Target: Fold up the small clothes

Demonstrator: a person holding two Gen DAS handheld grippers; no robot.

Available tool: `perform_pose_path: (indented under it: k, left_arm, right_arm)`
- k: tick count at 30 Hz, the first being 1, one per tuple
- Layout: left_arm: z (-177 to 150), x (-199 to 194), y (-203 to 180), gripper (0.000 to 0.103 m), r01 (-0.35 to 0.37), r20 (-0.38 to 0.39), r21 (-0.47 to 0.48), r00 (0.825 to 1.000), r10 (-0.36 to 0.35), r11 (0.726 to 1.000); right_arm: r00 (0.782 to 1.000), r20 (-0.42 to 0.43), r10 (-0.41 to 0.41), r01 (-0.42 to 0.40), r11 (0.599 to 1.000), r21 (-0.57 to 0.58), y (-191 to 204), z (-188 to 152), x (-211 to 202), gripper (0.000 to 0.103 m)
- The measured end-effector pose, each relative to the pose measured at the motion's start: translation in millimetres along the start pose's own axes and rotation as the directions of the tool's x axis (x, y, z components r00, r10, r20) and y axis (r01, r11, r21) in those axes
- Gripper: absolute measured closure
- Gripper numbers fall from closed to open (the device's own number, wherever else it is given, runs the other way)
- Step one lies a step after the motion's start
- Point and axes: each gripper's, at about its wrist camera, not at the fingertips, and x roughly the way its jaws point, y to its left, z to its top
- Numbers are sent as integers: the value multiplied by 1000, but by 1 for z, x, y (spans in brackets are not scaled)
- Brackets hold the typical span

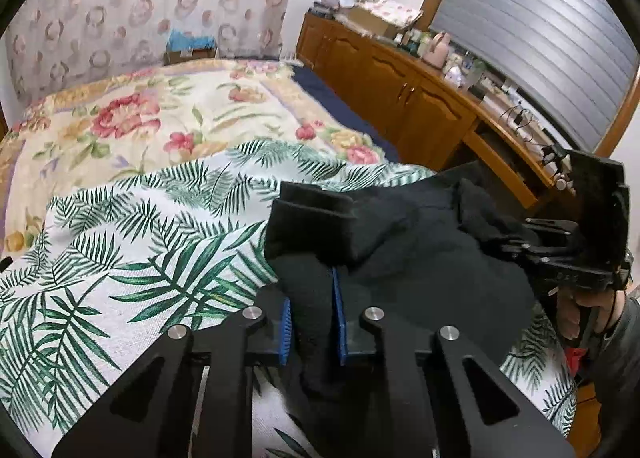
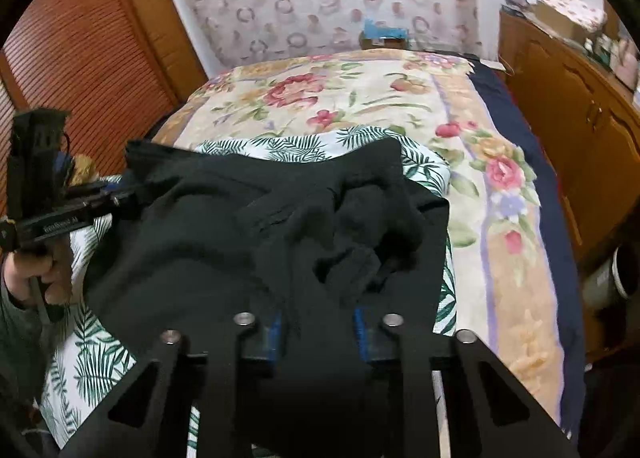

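Observation:
A black garment (image 1: 420,250) lies crumpled on a white cloth printed with green palm leaves (image 1: 120,258), spread over the near end of a bed. In the left wrist view my left gripper (image 1: 312,326) is shut on the garment's near left edge, a fold of black fabric pinched between its blue pads (image 1: 285,332). In the right wrist view the same garment (image 2: 240,226) fills the middle. My right gripper (image 2: 318,334) is shut on its near right edge, black fabric packed between the pads (image 2: 360,334). A hand (image 2: 44,270) holds the left gripper at the garment's left side.
A floral bedspread (image 1: 160,118) covers the bed beyond the leaf cloth (image 2: 100,358), with a navy sheet edge (image 2: 548,186) along its right side. A wooden cabinet (image 1: 400,86) loaded with bottles stands to the right. A louvred wooden door (image 2: 80,58) is on the left. A cardboard box (image 2: 382,38) sits past the bed.

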Motion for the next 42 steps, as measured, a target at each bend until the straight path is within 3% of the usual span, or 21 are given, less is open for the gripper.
perform_pose_path:
  k: [9,13,18,22,24,27,29,32,38,42]
  left_arm:
    - [0,-82,-40,87,52,164,76,984,-64,996]
    - [-3,-128,-54,88,39,223,123,973,-66,992]
    - [-23,-171,-41,88,-22,222,120,975,-5,993]
    - [-60,-168,-9,88,-83,153,77,986,70,994]
    - [-78,-156,13,88,-109,109,29,988,105,994]
    - [-94,-142,28,88,-122,81,-13,989,123,992]
    - [-101,-136,33,88,-132,71,-21,988,133,991]
    - [-106,-127,36,88,-145,59,-23,988,146,989]
    - [-112,-111,46,88,-156,20,-35,987,157,987]
    - [-119,-106,54,88,-146,4,-50,989,147,988]
  right_arm:
    - [991,129,-44,52,997,-63,18,-2,-36,86]
    - [987,158,-2,14,997,-73,33,-3,-44,86]
    - [987,115,114,-106,992,-73,45,-11,-27,85]
    - [988,63,137,-130,985,-111,67,-19,8,83]
    - [995,48,86,-78,984,-160,79,-23,29,79]
    - [999,48,-16,24,982,-186,79,-19,56,58]
    - [999,35,-30,35,986,-165,72,-15,67,42]
    - [999,22,-37,40,987,-153,60,-12,82,30]
    - [999,30,-37,40,992,-120,53,0,96,22]
    - [1000,-1,26,-26,996,-87,59,5,110,22]
